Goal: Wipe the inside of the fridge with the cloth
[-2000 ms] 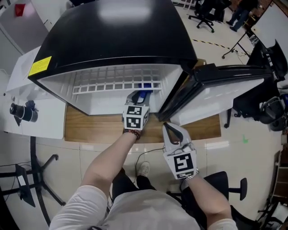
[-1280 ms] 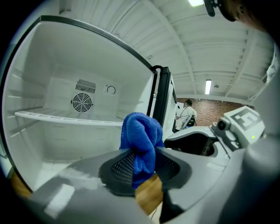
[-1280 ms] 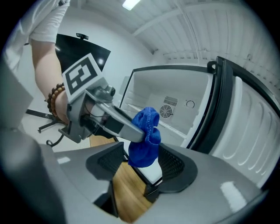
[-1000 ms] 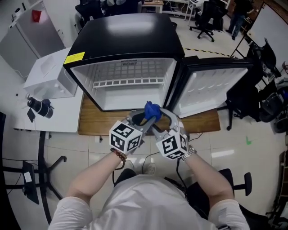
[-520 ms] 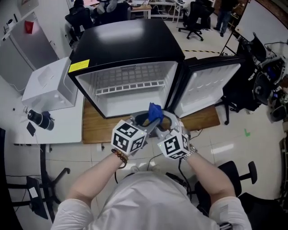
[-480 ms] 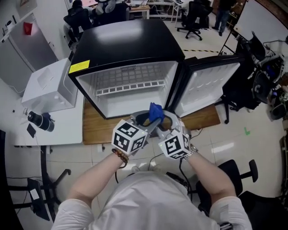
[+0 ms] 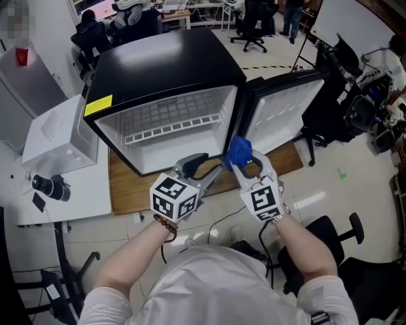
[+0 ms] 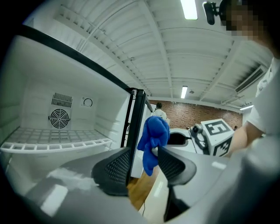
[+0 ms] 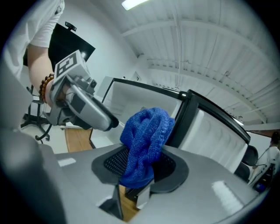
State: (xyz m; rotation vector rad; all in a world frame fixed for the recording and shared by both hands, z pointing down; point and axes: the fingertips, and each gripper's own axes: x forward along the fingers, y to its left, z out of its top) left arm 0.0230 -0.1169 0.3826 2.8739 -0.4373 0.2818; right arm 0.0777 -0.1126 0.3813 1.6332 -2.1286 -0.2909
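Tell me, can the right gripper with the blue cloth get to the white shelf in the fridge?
Probably yes. The right gripper, its jaws just closed further on the blue cloth, is held in front of the fridge; the door stands wide open and nothing blocks the way to the shelf.

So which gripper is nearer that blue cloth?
Right gripper: jaws just closed on the blue knitted cloth. Left gripper sits beside it, jaws just opened, empty.

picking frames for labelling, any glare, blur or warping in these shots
Head view: sharp, with a soft sheen on the fridge top and bowed edges. Left gripper view: strong fisheye with dark corners, ceiling light blown out, cloth fairly crisp. Right gripper view: same fisheye, cloth weave sharp, near foreground soft.
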